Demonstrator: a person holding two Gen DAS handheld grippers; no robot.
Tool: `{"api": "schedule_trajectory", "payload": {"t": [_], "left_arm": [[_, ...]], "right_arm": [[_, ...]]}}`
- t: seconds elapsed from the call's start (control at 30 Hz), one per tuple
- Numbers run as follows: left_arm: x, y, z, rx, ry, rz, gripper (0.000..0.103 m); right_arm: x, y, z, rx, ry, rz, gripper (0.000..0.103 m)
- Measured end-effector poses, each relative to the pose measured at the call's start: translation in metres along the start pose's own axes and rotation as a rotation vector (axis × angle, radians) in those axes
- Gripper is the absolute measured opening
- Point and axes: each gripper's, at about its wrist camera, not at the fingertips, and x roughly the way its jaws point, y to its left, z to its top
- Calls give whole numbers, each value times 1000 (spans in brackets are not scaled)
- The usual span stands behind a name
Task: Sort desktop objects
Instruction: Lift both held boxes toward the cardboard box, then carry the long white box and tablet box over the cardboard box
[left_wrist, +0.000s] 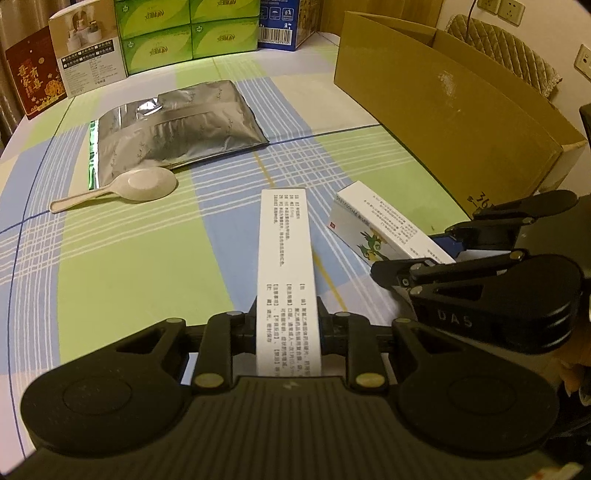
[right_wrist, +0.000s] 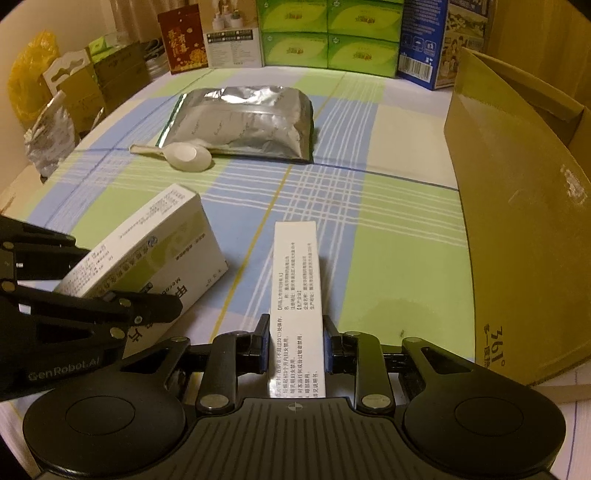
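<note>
Left wrist view shows our left claw (left_wrist: 287, 325) pinching a white medicine box (left_wrist: 284, 273) by its narrow sides, near one end, so most of the box sticks forward above the counter (left_wrist: 110, 266). In the right wrist view our right claw (right_wrist: 295, 343) is pressed on a second box, the one with the bird picture (right_wrist: 297, 295), again only at its near end. Both boxes are in the air, close to each other, and the two tools almost overlap.

The open cardboard carton (right_wrist: 517, 221) stands on the right side of the counter, and we judge that it is where the boxes should go. The foil pouch (right_wrist: 240, 125) and the pale spoon (right_wrist: 184, 156), which touches the pouch edge, lie well apart from us, farther back.

The risks, as we judge them: each box is held at one end, so a quick turn can make it swing or slip between the pads. Thin cardboard can also bend in if we squeeze harder. If both claws go to the carton together, they may knock each other, or a long box may catch the high carton wall and be pushed out of the grip.
</note>
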Motion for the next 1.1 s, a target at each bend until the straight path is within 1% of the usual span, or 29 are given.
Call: {"api": "schedule_trajectory", "payload": {"t": [0.13,0.43,0.7,0.93,1.1], "left_arm": [[-6,2,0,-11,-25,-3,20],[-16,-1,0,-31,-51,-11,20],[-24,-9,-7,-40,-62,-11,20],[-35,-16,-17,-32,-73,0,20],[-52,-19,-27,-71,-92,1,20]], "right_arm": [[-7,-2,2,19,-40,-2,23],[-19,-6,2,58,-78,5,23],[-29,-6,-1,66,-93,4,23],[-43,-1,-12,67,-110,-2,23],[-55,3,-16,93,-118,-10,23]]}}
